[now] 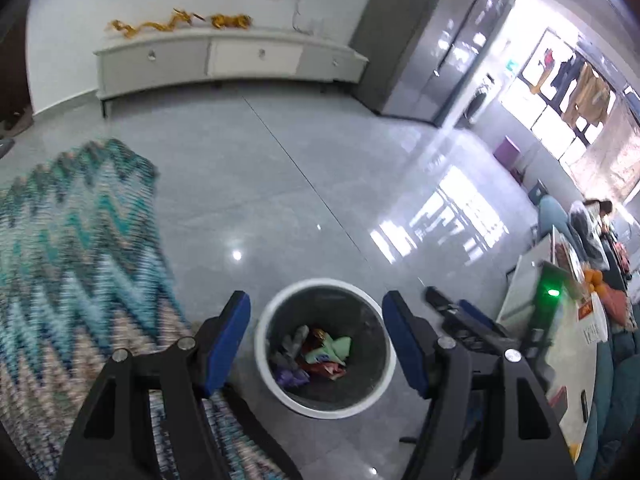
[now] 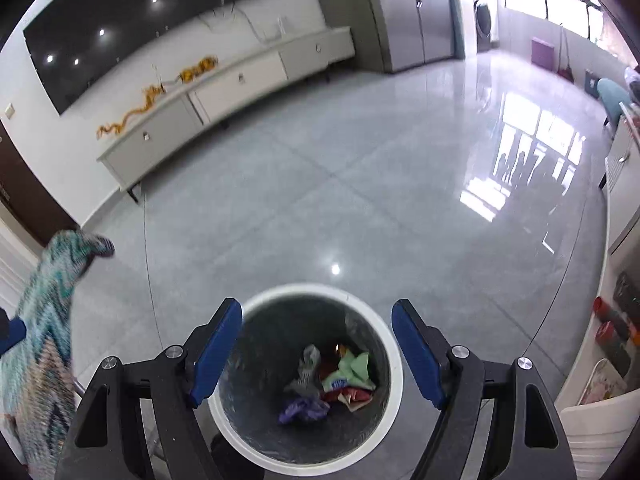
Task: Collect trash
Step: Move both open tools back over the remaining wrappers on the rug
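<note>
Several crumpled wrappers [image 2: 344, 380] lie in the bin [image 2: 394, 344], light, soft and best pinched by a raised fold, while left gripper [image 1: 316, 340] and right gripper [image 2: 318, 352] hang spread wide, empty.

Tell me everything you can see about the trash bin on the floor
The trash bin is round, with a thick white rim and a dark, slightly shiny inner wall that may be a liner. It stands upright and open, with no lid in view, on the glossy grey tile floor, close to the patterned rug. Crumpled trash lies at its bottom: green, red, purple and grey pieces. Both open grippers hover above it; nothing else visibly touches it.
</note>
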Demonstrator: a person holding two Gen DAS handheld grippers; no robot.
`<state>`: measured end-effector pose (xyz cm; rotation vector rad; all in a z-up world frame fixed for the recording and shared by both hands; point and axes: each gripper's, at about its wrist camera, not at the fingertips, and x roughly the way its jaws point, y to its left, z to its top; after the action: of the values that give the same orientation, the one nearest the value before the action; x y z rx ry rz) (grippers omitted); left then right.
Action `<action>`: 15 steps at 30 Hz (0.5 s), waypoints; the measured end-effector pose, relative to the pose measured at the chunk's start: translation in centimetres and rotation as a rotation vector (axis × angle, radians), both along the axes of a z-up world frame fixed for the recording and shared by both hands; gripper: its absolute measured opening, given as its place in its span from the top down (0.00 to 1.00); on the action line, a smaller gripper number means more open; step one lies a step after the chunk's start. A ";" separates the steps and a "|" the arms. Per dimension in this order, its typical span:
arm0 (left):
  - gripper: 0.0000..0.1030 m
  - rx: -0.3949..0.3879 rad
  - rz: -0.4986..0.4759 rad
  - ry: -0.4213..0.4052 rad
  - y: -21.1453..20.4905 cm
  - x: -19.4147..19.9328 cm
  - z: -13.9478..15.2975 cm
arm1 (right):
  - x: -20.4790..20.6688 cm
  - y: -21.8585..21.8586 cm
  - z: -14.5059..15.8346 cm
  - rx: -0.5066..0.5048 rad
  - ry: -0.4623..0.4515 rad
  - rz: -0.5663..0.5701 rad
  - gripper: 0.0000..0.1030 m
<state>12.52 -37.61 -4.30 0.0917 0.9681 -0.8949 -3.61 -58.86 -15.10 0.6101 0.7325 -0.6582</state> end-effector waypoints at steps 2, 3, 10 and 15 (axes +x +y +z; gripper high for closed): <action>0.35 -0.014 0.034 -0.018 1.7 0.4 0.8 | -0.8 0.3 1.9 -0.017 -0.046 -0.021 0.26; 0.35 -0.021 0.052 -0.027 2.6 0.5 1.3 | -1.1 0.4 2.6 -0.025 -0.063 -0.029 0.26; 0.24 -0.076 0.175 -0.114 9.4 0.4 4.8 | -3.7 2.5 10.2 -0.108 -0.206 -0.079 0.24; 0.24 -0.114 0.256 -0.178 14.5 0.4 7.2 | -5.1 5.0 16.1 -0.166 -0.346 -0.075 0.18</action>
<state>12.88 -23.07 2.90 -0.0489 0.7424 -0.6918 -8.75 -53.89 1.00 0.5814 0.3304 -0.6544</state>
